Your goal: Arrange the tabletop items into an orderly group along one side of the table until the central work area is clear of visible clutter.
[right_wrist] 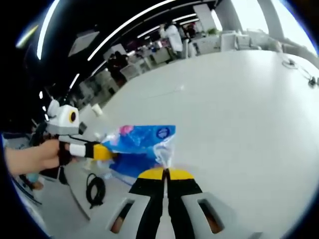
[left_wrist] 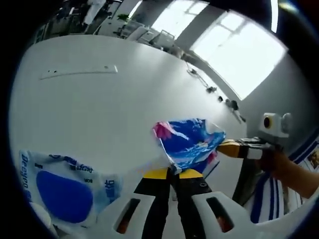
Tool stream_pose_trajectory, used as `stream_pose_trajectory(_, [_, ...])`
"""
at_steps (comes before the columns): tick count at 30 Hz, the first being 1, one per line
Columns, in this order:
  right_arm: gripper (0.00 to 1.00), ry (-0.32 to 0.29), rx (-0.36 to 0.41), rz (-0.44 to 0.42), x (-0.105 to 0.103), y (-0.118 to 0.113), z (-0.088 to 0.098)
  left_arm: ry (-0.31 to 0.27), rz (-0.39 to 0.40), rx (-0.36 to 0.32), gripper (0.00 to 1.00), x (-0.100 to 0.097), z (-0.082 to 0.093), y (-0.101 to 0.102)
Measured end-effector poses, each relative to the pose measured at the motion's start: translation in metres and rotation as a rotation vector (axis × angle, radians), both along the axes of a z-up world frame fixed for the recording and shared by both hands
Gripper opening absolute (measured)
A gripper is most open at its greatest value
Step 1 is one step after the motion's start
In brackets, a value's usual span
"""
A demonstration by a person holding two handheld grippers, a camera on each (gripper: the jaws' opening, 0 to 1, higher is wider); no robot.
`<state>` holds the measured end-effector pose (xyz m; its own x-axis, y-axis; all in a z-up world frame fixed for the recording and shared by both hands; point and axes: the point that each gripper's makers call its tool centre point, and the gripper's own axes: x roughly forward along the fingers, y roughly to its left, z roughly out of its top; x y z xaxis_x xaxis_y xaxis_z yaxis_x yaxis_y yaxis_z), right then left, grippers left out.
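White counter point(left_wrist: 89, 109) below; left claw point(left_wrist: 172, 173) and right claw point(right_wrist: 165, 174) each pinch the blue bag point(left_wrist: 189, 142), lifted between them.

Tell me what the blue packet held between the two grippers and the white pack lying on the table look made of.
The blue packet looks like thin glossy plastic film: it crinkles, catches highlights, and ends in a clear sealed edge. The white pack with its blue oval looks like soft plastic wrap, slightly translucent and wrinkled; likely a tissue or wipes pack, though that is uncertain. The table looks smooth, matte white laminate.
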<state>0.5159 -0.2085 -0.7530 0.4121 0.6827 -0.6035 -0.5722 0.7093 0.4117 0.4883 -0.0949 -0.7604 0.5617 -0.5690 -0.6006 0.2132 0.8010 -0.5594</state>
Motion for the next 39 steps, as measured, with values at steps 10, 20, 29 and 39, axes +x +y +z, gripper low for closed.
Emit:
stream_pose_trajectory(10, [0.00, 0.020, -0.006, 0.018, 0.014, 0.000, -0.011, 0.027, 0.020, -0.016, 0.00, 0.010, -0.011, -0.002])
stream_pose_trajectory(20, [0.00, 0.031, -0.004, 0.032, 0.026, 0.000, -0.019, 0.047, 0.042, -0.039, 0.00, 0.021, -0.019, -0.001])
stream_pose_trajectory(29, [0.00, 0.044, 0.004, 0.037, 0.038, 0.003, -0.027, 0.064, 0.071, -0.071, 0.00, 0.033, -0.024, 0.003])
stream_pose_trajectory(39, [0.00, 0.054, -0.001, 0.032, 0.052, 0.011, -0.035, 0.070, 0.092, -0.072, 0.00, 0.049, -0.031, 0.011])
